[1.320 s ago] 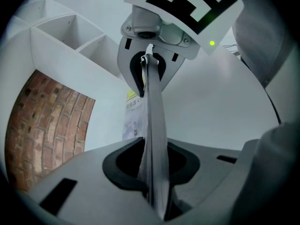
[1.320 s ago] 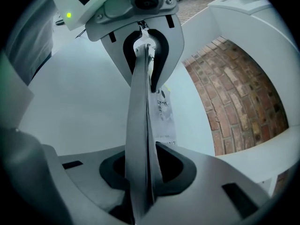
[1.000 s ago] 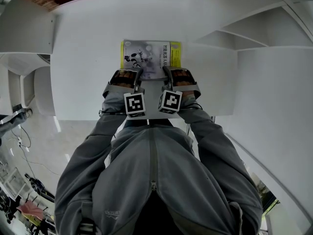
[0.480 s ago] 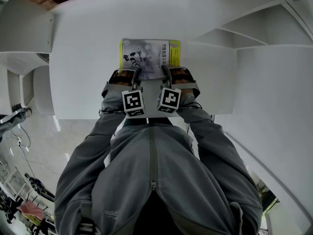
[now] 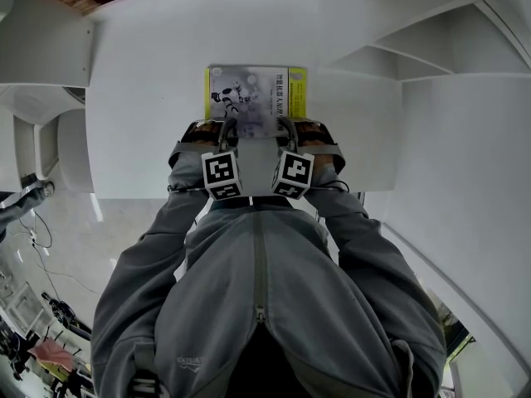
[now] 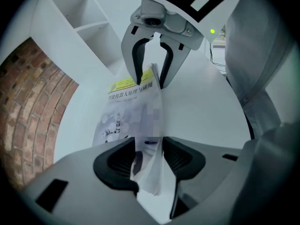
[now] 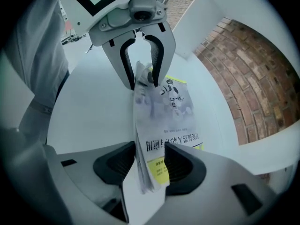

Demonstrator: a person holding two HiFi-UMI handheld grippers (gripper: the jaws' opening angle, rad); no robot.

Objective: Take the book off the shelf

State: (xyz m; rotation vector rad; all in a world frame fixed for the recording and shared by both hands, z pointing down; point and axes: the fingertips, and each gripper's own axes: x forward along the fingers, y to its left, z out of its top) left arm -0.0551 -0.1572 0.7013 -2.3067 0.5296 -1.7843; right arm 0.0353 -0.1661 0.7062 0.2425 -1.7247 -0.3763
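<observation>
- Head view: both sleeved arms reach forward, side by side; the left gripper (image 5: 226, 128) and right gripper (image 5: 285, 128) meet the near edge of the book (image 5: 253, 96), which lies flat on the white surface (image 5: 141, 98).
- Left gripper view: the jaws are opening, with the book's edge between them.
- Right gripper view: the jaws are opening around the same edge.

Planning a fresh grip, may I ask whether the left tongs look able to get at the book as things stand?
Probably yes: the book has its near edge between the opening left tongs, with nothing in the way.

Left gripper (image 5: 226, 131), right gripper (image 5: 288, 131) side by side, fingers (image 6: 117, 161) opening, book (image 5: 255, 89) between.
</observation>
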